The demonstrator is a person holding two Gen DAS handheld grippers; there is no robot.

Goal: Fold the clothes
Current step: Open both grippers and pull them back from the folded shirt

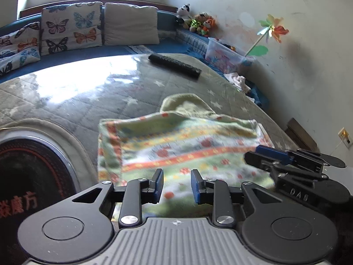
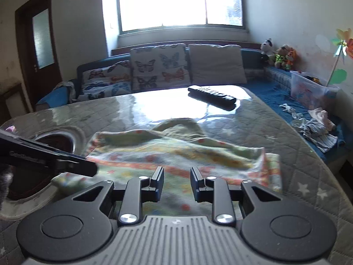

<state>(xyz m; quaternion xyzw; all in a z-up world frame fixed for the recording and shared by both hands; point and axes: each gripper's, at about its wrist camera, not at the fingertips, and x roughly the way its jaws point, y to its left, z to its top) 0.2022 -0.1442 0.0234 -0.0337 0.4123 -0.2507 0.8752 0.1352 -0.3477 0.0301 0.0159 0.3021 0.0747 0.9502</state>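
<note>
I'm seeing the garment [image 1: 176, 141] looking like soft, fuzzy matt cloth, and the table cover [image 2: 286, 137] showing as quilted fabric under a glossy, glaring clear film. My left gripper [image 1: 177, 184] is showing matt black plastic with shiny metal screws and a ribbed grey housing. The remote [image 2: 211, 95] is looking like smooth black plastic.

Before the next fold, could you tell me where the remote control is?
In both wrist views the remote control lies on the quilted table cover, beyond the patterned cloth, toward the cushions.
</note>
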